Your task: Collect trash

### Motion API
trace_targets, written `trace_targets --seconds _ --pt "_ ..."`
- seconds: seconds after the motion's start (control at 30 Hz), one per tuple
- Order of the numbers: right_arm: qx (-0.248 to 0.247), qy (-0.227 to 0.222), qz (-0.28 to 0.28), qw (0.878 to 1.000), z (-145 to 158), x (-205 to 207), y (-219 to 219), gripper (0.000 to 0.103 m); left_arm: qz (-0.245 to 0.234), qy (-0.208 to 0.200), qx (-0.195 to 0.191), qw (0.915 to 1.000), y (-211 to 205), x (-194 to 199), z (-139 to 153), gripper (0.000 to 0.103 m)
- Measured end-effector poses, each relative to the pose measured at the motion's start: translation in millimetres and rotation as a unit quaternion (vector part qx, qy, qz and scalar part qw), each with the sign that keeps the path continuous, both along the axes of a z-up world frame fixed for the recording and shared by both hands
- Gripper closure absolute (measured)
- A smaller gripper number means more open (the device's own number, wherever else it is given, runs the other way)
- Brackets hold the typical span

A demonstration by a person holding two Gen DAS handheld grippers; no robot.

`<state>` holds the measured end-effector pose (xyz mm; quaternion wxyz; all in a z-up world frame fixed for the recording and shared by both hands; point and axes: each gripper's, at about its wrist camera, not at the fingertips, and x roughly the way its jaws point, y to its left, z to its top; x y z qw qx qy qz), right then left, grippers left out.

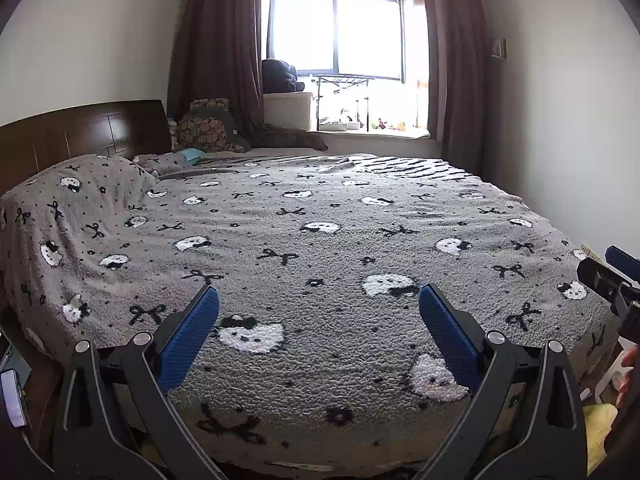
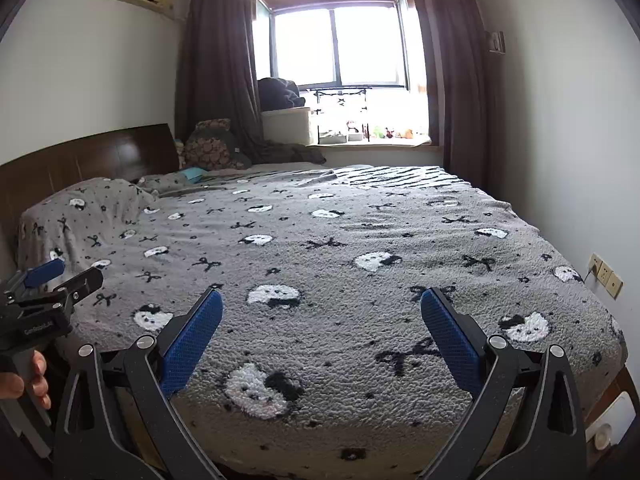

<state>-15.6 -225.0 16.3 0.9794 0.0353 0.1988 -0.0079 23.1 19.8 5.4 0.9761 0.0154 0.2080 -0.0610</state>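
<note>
My left gripper (image 1: pixel 319 320) hangs open over the near side of a bed (image 1: pixel 320 232) covered by a grey blanket with white cat faces and black bows. Nothing sits between its blue pads. My right gripper (image 2: pixel 321 322) is open too, held level with the left one above the same blanket, and it is empty. Each gripper shows in the other's view: the right one (image 1: pixel 616 280) at the right edge, the left one (image 2: pixel 44 292) at the left edge with a hand (image 2: pixel 24 384) on its handle. A small teal item (image 1: pixel 194 155) lies near the pillows. No clear trash shows on the blanket.
A dark wooden headboard (image 1: pixel 80 132) stands at the left. Cushions and dark clothes (image 1: pixel 212 128) pile up by the window (image 1: pixel 336 36). A phone (image 1: pixel 12 396) lies at the lower left. Something yellow (image 1: pixel 600 420) and a white object (image 2: pixel 612 424) sit low at the right, below a wall socket (image 2: pixel 606 276).
</note>
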Motion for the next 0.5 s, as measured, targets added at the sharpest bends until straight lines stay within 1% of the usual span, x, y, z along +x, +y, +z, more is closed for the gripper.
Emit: trace_targets --seconds 0.5 --pt "0.002 -0.007 0.004 1.000 0.6 -0.1 2.7 0.003 0.002 -0.002 0.002 1.0000 2.7 -0.2 0.3 0.008"
